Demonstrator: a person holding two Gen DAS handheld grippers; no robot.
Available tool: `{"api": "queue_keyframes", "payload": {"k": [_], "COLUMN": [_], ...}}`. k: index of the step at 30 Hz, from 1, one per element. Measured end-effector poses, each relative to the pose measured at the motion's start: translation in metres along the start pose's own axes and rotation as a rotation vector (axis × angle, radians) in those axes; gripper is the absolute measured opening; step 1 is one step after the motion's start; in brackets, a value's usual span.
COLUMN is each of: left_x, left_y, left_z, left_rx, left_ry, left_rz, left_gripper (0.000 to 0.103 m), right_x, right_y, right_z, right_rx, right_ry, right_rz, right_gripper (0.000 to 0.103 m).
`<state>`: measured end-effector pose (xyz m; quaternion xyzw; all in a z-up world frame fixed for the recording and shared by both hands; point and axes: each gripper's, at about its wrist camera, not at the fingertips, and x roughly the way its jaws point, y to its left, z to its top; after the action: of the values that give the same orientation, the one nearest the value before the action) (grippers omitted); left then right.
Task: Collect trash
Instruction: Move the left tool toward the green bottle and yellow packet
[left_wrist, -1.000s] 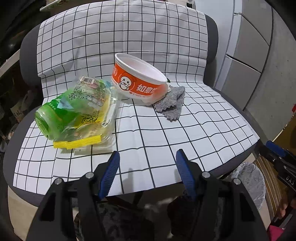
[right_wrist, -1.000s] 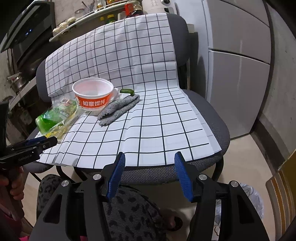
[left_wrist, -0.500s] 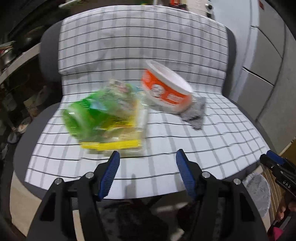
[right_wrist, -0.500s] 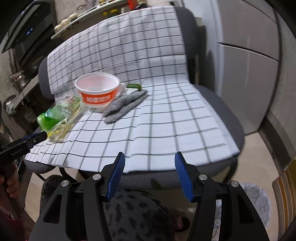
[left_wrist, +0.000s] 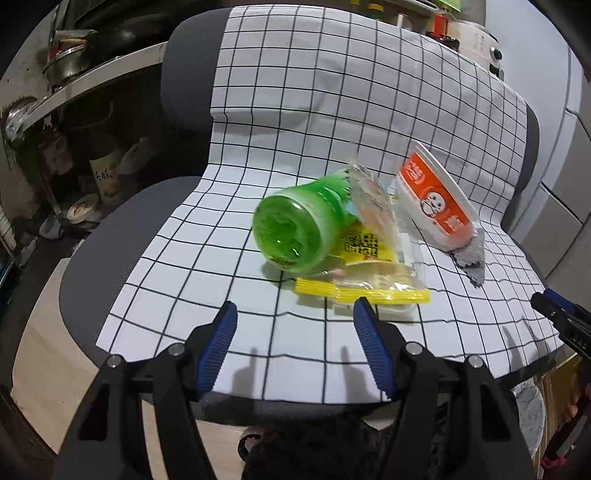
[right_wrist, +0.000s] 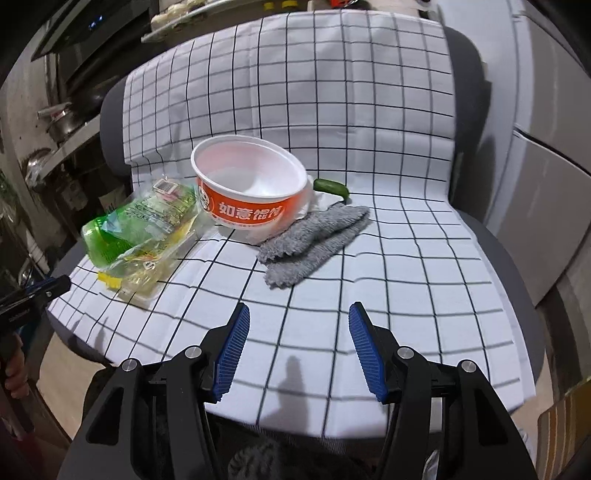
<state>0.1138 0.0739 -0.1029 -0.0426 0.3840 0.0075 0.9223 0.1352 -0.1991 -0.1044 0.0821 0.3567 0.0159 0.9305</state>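
Note:
On the checked cloth (left_wrist: 229, 254) over a grey chair lie a green plastic bottle (left_wrist: 295, 225), a clear-and-yellow wrapper (left_wrist: 369, 273), an orange-and-white paper bowl (right_wrist: 251, 192), a grey rag (right_wrist: 314, 240) and a small green pepper (right_wrist: 331, 185). My left gripper (left_wrist: 293, 314) hovers open just in front of the bottle and wrapper, nothing between its fingers. My right gripper (right_wrist: 299, 314) is open over the seat's front, short of the rag. In the right wrist view the bottle (right_wrist: 110, 236) and wrapper (right_wrist: 147, 266) sit left of the bowl.
Shelves with pots and jars (left_wrist: 74, 74) stand to the left of the chair. Grey cabinets (right_wrist: 535, 184) are on the right. The seat's front edge (right_wrist: 332, 439) lies under the right gripper, floor below. The left gripper's tip (right_wrist: 40, 291) shows at the left edge.
Both grippers have come forward over the seat's front edge. The left one has swung left, so the bottle's base now faces it. Neither has touched anything.

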Motion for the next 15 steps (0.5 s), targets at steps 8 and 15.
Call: {"api": "queue_keyframes", "payload": {"k": [8,15], "left_x": [0.011,0.041], "left_y": [-0.021,-0.052], "left_z": [0.011,0.026], "left_rx": [0.044,0.054], "left_ry": [0.001,0.025], "left_rz": [-0.134,-0.225], "left_gripper": [0.064,0.040], "right_x": [0.025,0.025], "right_y": [0.011,0.009], "right_z": [0.017,0.019], "right_rx": [-0.020,-0.015], "right_ry": [0.026,0.006], "right_rz": [-0.020,-0.030], "right_gripper": [0.057,0.057]}}
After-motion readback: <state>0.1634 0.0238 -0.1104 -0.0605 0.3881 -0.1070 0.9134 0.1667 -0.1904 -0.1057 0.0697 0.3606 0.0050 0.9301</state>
